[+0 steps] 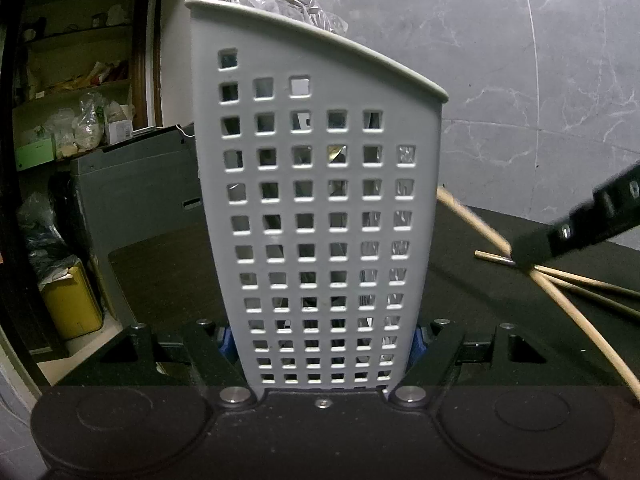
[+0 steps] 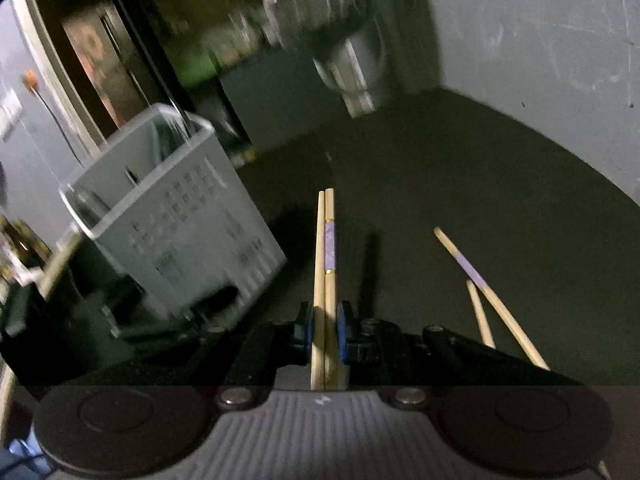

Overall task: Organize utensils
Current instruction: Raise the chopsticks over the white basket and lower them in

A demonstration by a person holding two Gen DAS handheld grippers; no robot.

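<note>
Left gripper (image 1: 320, 338) is clamping the grey perforated plastic utensil holder (image 1: 316, 200) near the dark table's (image 2: 460, 184) left edge, right gripper (image 2: 325, 332) is pinching two wooden chopsticks (image 2: 326, 264) over open mid-table, two loose chopsticks (image 2: 492, 300) lying rightward.

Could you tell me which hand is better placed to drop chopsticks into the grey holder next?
Right, I'd say. The right gripper is already shut on a pair of chopsticks, while the left gripper is clamped around the grey holder, steadying it. Two more chopsticks lie on the table.

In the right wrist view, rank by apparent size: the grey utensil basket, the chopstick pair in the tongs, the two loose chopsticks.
1. Grey utensil basket
2. Chopstick pair in the tongs and the two loose chopsticks: similar length, nearness unclear, so unranked.
</note>
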